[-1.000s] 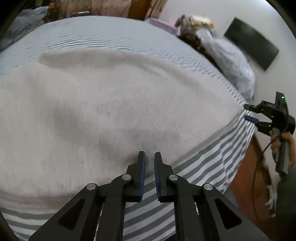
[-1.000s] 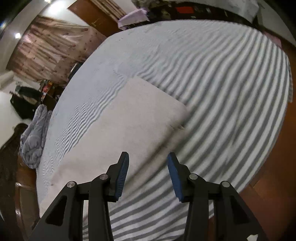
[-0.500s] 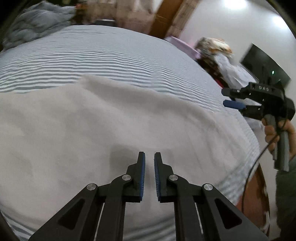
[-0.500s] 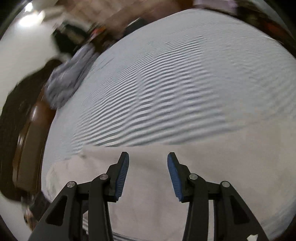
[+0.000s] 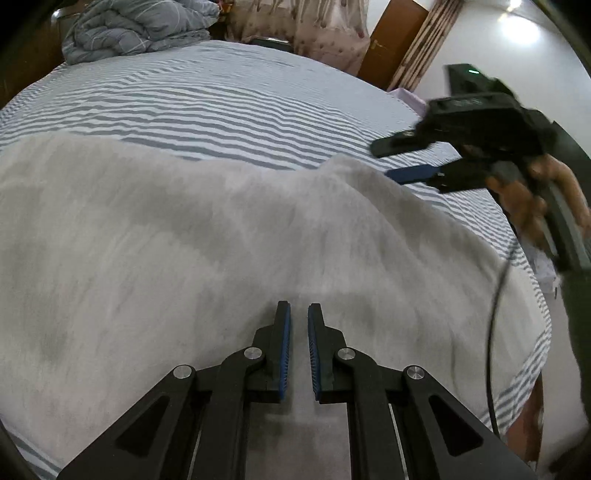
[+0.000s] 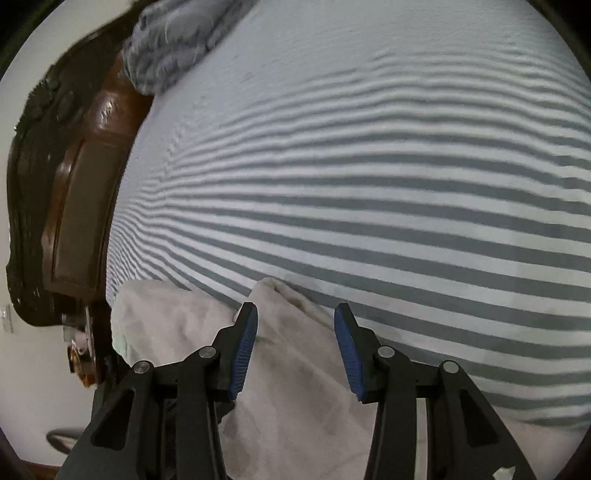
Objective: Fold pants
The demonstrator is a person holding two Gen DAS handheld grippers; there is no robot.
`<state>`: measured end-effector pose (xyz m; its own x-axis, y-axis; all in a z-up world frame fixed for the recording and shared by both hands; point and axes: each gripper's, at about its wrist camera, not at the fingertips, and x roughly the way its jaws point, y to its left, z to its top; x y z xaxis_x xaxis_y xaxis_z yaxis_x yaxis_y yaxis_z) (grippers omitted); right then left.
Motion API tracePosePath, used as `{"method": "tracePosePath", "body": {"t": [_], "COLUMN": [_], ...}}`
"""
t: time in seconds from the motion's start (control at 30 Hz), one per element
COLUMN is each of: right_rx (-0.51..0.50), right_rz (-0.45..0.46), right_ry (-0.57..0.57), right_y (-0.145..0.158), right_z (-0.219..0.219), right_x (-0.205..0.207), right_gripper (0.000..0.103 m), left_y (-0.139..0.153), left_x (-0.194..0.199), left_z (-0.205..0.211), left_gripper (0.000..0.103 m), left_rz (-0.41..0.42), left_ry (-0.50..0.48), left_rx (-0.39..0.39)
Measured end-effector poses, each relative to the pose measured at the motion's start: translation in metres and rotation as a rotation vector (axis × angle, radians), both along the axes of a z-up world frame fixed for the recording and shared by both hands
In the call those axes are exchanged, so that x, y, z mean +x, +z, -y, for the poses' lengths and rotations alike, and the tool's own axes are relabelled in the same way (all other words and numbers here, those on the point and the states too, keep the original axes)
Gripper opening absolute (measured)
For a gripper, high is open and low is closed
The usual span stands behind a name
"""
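Note:
The pants [image 5: 184,229] are a pale grey-white fleecy garment spread flat across the striped bed. My left gripper [image 5: 299,314] hovers over their near middle, jaws almost closed with a thin gap and nothing between them. My right gripper [image 6: 295,314] is open and empty, just above a raised corner of the pants [image 6: 273,295]. It also shows in the left wrist view [image 5: 413,162], held by a hand at the far right corner of the pants.
The bed sheet [image 6: 369,166] has grey and white stripes. A bundled grey-blue duvet [image 5: 136,26] lies at the bed's far end. A dark wooden bed frame [image 6: 74,166] runs along the left. A door and curtains [image 5: 332,29] stand behind.
The right gripper has swung in over the far right corner of the pants and come down close to it. The left gripper has moved further over the pants. Both keep their jaw widths.

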<state>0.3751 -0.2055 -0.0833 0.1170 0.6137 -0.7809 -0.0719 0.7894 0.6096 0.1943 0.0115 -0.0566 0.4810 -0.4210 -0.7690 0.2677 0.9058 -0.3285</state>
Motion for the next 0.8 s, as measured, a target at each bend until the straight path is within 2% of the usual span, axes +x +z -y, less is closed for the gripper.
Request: {"method": "tracePosePath", "body": {"t": [0.17,0.3,0.37,0.4,0.53,0.7,0.73,0.8], "right_rx": [0.064,0.079,0.097,0.099,0.094,0.189,0.214,0.216], "right_rz": [-0.054,-0.048,-0.043,-0.043,0.017,0.100,0.103,0.087], "right_ry": [0.105,0.136,0.124,0.125,0.144,0.052,0.006,-0.011], "right_y": [-0.010,-0.012,-0.015,-0.016,-0.007,0.020,0.021,0.015], "right_z": [-0.022,-0.034,-0.034,-0.036,-0.047,-0.037,-0.031,-0.031], "right_x": [-0.006,-0.001,0.006,0.009,0.003,-0.011,-0.009,-0.002], "right_gripper": [0.042,0.041,0.029,0.017,0.012,0.010,0.010,0.010], "left_y": [-0.006,-0.009,-0.009,-0.009,-0.009,-0.011,-0.011,-0.012], "left_x": [-0.017,-0.021,-0.022,-0.023,-0.029,-0.036,-0.038,-0.043], "left_z": [-0.017,-0.023,-0.024,-0.024,-0.031,-0.042,-0.044,-0.045], "left_gripper": [0.010,0.009,0.008,0.008,0.008,0.007,0.007,0.006], "left_rz": [0.003,-0.017,-0.022,-0.021,-0.021,-0.028,-0.028,-0.025], "left_ry": [0.008,0.022,0.026,0.028,0.035,0.048,0.050,0.058], "left_rx": [-0.015,-0.049,-0.052,-0.052,-0.058,-0.086,-0.087,-0.081]}}
